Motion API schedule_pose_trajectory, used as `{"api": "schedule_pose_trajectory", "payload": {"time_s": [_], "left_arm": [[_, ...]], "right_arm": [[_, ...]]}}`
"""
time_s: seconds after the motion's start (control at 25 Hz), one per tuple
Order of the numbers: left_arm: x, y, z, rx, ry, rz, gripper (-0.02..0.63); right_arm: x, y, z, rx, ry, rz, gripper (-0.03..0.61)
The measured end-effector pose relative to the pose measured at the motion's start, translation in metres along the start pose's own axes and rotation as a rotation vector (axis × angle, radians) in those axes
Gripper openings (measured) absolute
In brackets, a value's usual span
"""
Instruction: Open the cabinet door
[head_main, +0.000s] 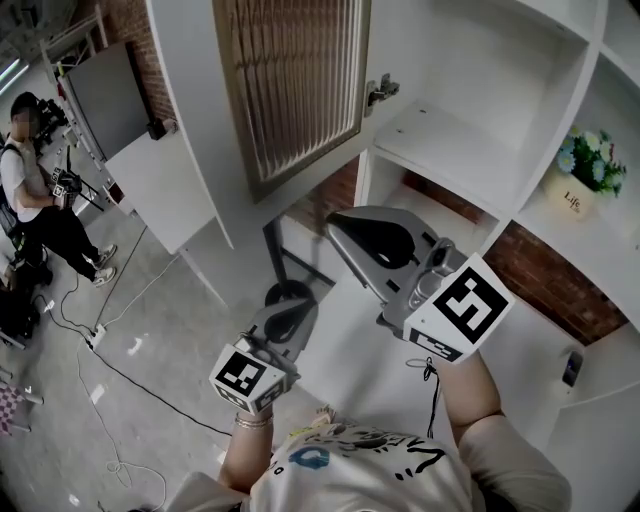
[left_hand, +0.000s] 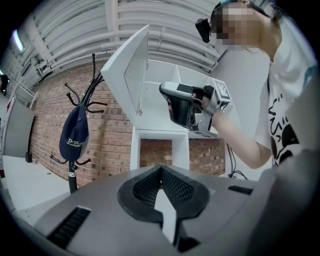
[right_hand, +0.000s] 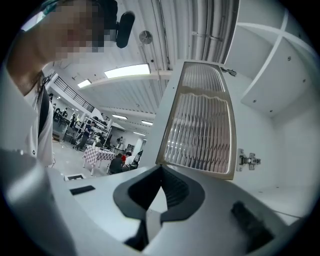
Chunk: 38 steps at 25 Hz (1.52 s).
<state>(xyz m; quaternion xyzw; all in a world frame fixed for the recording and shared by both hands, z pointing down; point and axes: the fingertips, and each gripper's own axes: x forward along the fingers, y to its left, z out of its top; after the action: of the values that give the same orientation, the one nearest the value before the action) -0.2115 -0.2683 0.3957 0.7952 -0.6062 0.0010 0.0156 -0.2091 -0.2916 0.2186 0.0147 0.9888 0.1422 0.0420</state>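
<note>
Two tools show jaws pressed together, pinching nothing: the left tool and the right tool. At upper centre of the head view we see the cabinet door standing wide open, its hinge exposed. We judge it stiff, fairly light and free-swinging. Its ribbed glass panel looks fragile, so we would hold the white frame at the free edge. The flower pot reads "Life", and the hanging cap seems to begin "Dept".
</note>
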Motion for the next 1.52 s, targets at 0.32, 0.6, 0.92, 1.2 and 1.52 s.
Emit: {"api": "schedule_pose_trajectory", "payload": {"time_s": [0.32, 0.6, 0.92, 1.2, 1.52], "left_arm": [[0.012, -0.009, -0.004, -0.002, 0.027, -0.057, 0.015], [0.029, -0.026, -0.007, -0.013, 0.031, -0.138, 0.015], [0.051, -0.048, -0.017, -0.058, 0.039, -0.254, 0.015], [0.070, -0.071, -0.022, -0.080, 0.041, -0.347, 0.015], [0.081, -0.116, -0.029, -0.121, 0.053, -0.485, 0.015]], "right_arm": [[-0.020, -0.015, -0.021, 0.044, 0.036, -0.084, 0.025], [-0.045, -0.027, -0.053, 0.089, 0.097, -0.190, 0.026], [-0.089, -0.038, -0.109, 0.178, 0.212, -0.343, 0.025], [-0.136, -0.035, -0.146, 0.200, 0.327, -0.477, 0.026], [-0.187, -0.009, -0.175, 0.298, 0.356, -0.586, 0.025]]}}
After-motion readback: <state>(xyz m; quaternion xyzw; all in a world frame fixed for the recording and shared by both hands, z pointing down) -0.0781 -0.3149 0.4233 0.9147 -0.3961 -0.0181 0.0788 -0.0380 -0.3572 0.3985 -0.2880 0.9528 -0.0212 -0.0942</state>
